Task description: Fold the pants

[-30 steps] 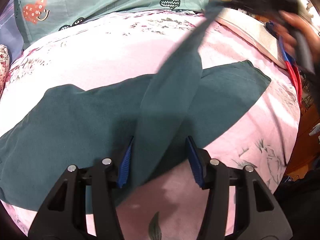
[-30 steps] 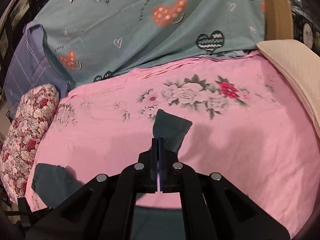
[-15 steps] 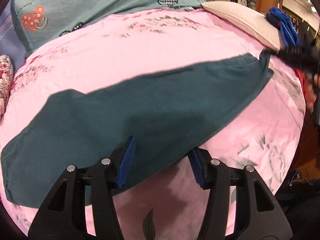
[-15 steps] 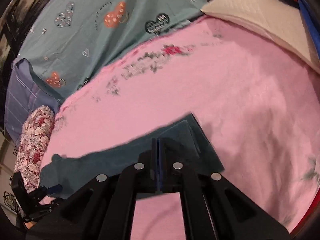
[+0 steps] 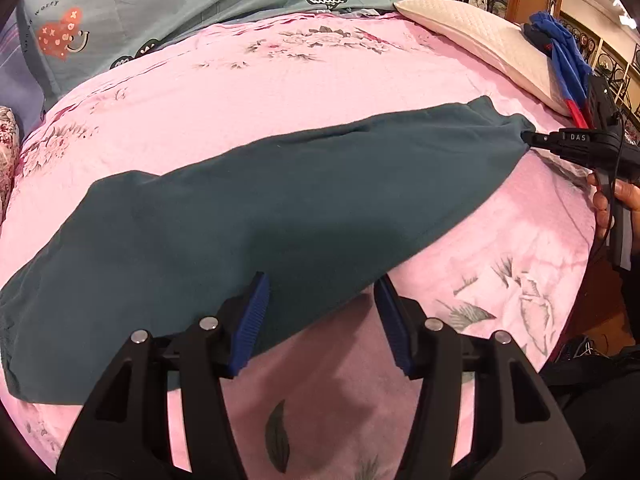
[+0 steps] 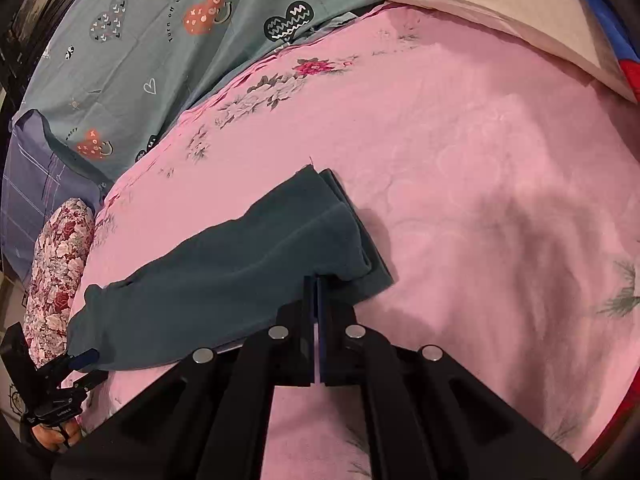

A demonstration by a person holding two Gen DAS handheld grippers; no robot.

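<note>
Right gripper (image 6: 319,292) clamped on pants (image 6: 224,276) hem (left gripper (image 5: 320,316) opening, pants edge between, untouched).

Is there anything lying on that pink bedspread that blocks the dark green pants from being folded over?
Nothing visible does. The pants lie flat on the pink bedspread, with only bare cover around them. The cream pillow sits off at the bed's far edge. The right gripper already pinches one end.

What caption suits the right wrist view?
Right gripper shut on the hem of dark teal pants lying on a pink floral bedsheet.
</note>
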